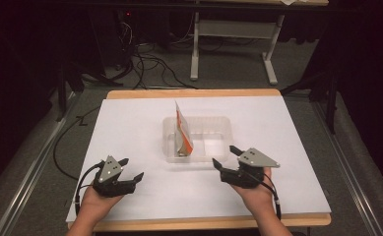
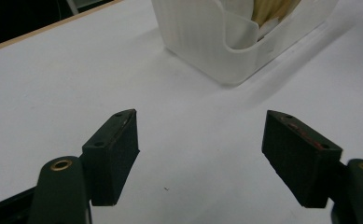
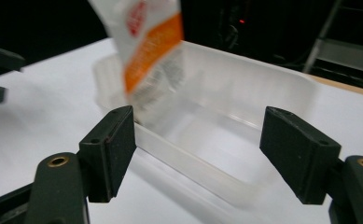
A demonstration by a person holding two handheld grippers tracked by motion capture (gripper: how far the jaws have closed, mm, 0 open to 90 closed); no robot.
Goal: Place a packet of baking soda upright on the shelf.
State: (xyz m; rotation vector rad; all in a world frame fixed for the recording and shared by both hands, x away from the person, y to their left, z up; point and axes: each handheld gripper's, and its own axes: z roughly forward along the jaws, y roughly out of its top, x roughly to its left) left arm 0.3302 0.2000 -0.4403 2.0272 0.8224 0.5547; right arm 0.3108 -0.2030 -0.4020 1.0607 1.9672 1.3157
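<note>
From my seat the printing on the orange-and-white packet [image 1: 183, 130] is too blurred to read, and its lower end is hidden inside the clear plastic tub [image 1: 218, 147] where it stands tilted, ahead of my right gripper [image 1: 222, 156] and off its left jaw. Both the right gripper and my left gripper [image 1: 130, 168] have jaws spread wide with nothing between them. They sit over a white tabletop [image 1: 130, 123] with a wooden edge, with dark floor, cables [image 1: 149, 64] and a table frame [image 1: 233, 44] beyond.
</note>
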